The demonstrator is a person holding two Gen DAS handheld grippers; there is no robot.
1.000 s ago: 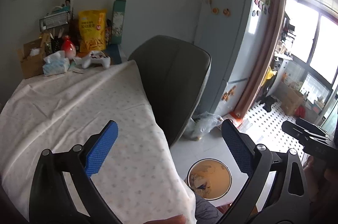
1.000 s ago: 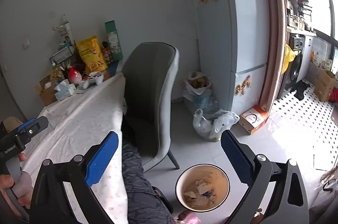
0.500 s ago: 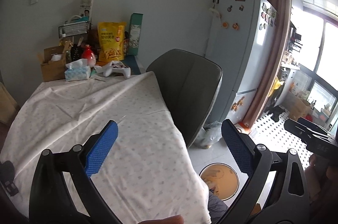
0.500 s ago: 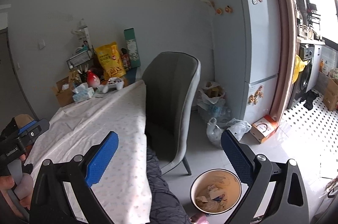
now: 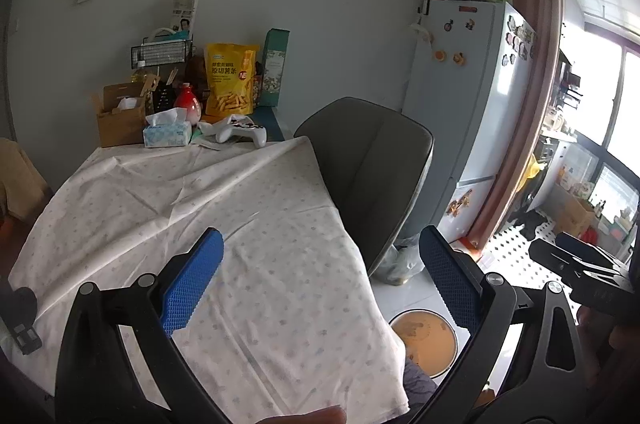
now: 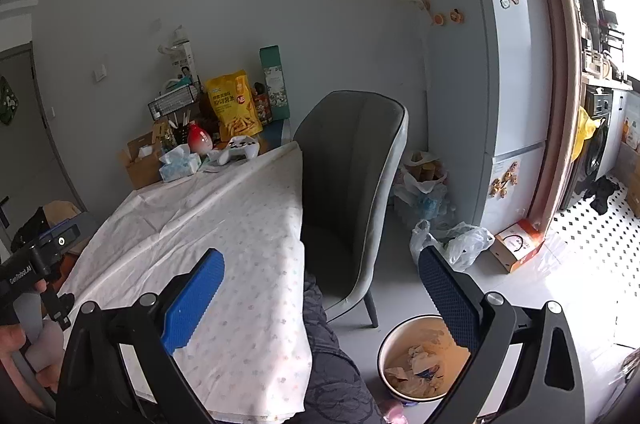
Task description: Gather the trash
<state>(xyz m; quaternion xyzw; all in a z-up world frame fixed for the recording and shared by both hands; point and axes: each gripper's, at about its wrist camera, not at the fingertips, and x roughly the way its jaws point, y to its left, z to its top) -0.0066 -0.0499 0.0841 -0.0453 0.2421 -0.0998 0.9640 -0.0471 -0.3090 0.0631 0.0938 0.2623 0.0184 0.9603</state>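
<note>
Both grippers held above the cloth-covered worktop (image 5: 248, 224), fingers spread wide, nothing between them: left gripper (image 5: 320, 284), right gripper (image 6: 320, 288). Trash bin (image 6: 424, 360) stands on the floor just right of the worktop's near corner, beside the grey chair (image 6: 352, 184); crumpled paper scraps (image 6: 416, 364) lie inside it. Far end of worktop: tissue box (image 5: 167, 134), yellow snack bag (image 5: 230, 84), white game controller (image 5: 240, 134).
</note>
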